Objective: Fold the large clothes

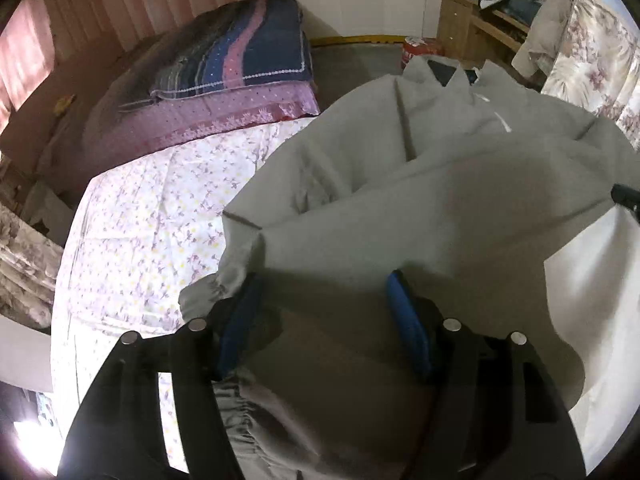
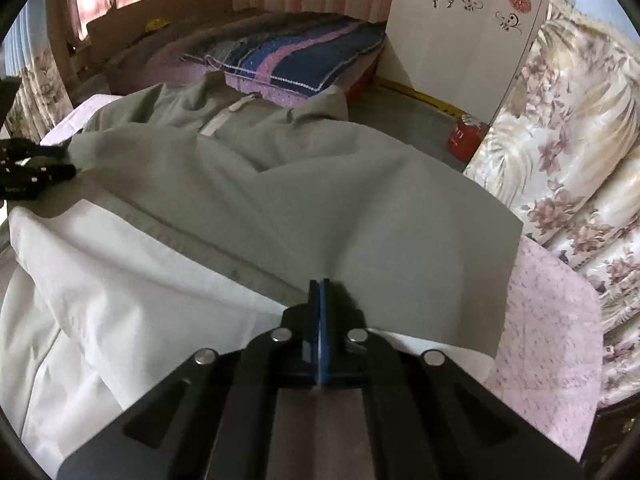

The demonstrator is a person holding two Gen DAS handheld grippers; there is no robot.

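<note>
Grey-green garment [image 1: 440, 200], lilac-flowered white bedsheet [image 1: 152, 216], blue-and-pink striped blanket [image 1: 248, 52]

A grey-green shirt [image 2: 280, 184] lies spread and rumpled on the bed, collar at the far end, its near hem folded back, showing a pale, perhaps white, lining underneath.

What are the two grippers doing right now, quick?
Left gripper: open, fingers astride the grey garment, not pinching.
Right gripper: shut on the grey garment's edge.
</note>
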